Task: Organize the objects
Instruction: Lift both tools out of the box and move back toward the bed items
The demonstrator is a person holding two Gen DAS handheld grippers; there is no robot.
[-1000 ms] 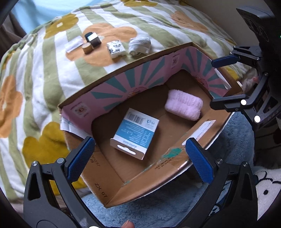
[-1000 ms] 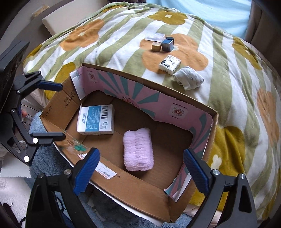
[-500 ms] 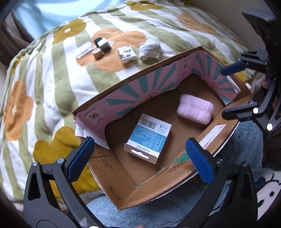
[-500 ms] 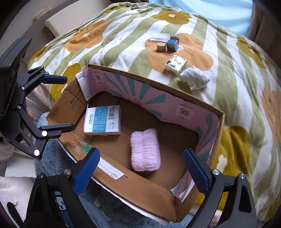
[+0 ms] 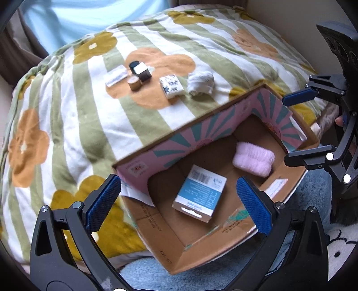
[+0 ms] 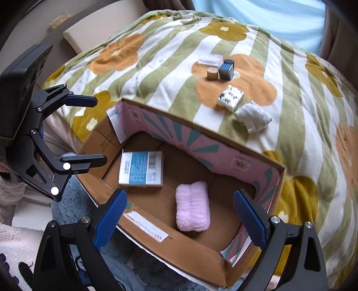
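An open cardboard box (image 5: 226, 116) (image 6: 197, 125) with a pink inner wall holds a blue-white carton (image 5: 200, 193) (image 6: 142, 171) and a pink rolled towel (image 5: 254, 159) (image 6: 192, 209). On the flowered blanket (image 5: 67, 125) behind it lie a rolled white sock (image 5: 200, 84) (image 6: 252, 118), a black-and-white patterned cube (image 5: 171, 86) (image 6: 230, 98), a dark cube (image 5: 142, 71) (image 6: 226, 71), a small wooden cylinder (image 5: 134, 82) (image 6: 212, 73) and a clear flat case (image 5: 116, 75) (image 6: 210, 59). My left gripper (image 5: 179, 203) (image 6: 84, 129) is open and empty over the box's near left side. My right gripper (image 6: 180, 213) (image 5: 297, 126) is open and empty over the box's near right side.
The box rests against the blanket-covered cushion, on a blue fluffy rug (image 5: 156, 273) (image 6: 125, 275). A beige pad (image 6: 96, 26) lies at the far left. A light blue curtain (image 6: 257, 15) hangs behind the cushion.
Both grippers have drawn back and swung, so the box sits lower in each view and more of the blanket and its small objects shows. Both stay open and empty.
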